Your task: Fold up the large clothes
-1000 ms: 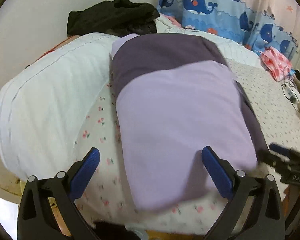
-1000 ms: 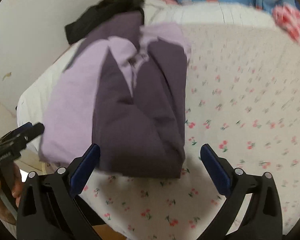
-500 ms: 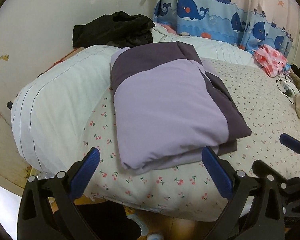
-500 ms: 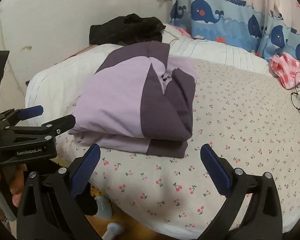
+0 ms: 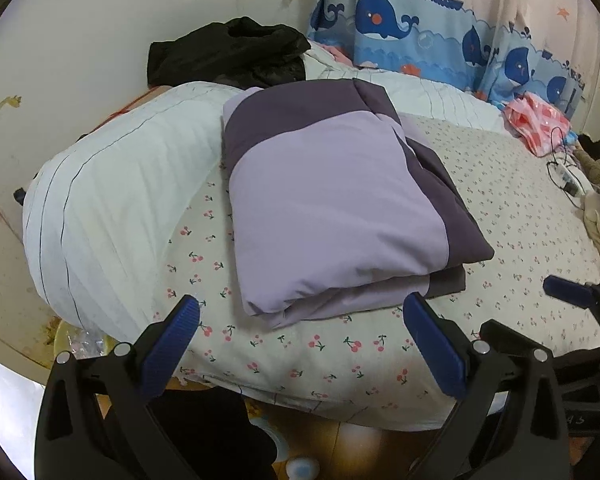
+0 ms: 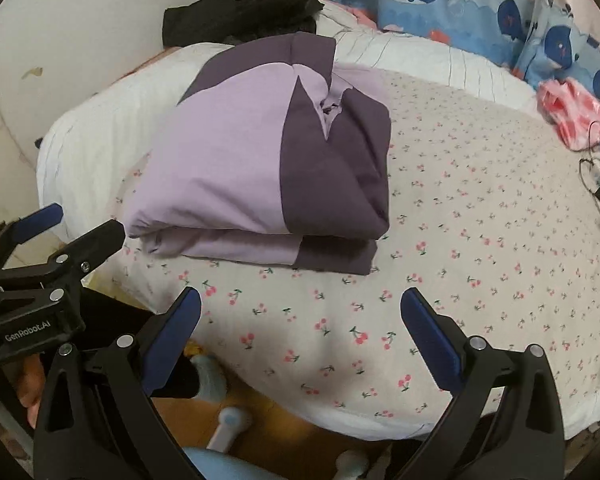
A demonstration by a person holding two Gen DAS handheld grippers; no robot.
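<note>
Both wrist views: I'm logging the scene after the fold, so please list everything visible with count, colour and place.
folded garment: one, lilac and dark purple, on the bed near its front edge
bed sheet: one, pale with cherry print
striped duvet: one, white, left of garment
black clothes: one heap, by the wall
whale curtain: one, blue, behind
pink bag: one, far right
left gripper: fingers open, empty
right gripper: fingers open, empty

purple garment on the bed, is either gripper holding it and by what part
Neither. The left gripper and right gripper are both open and empty, short of the folded purple garment, which lies free on the bed.
</note>
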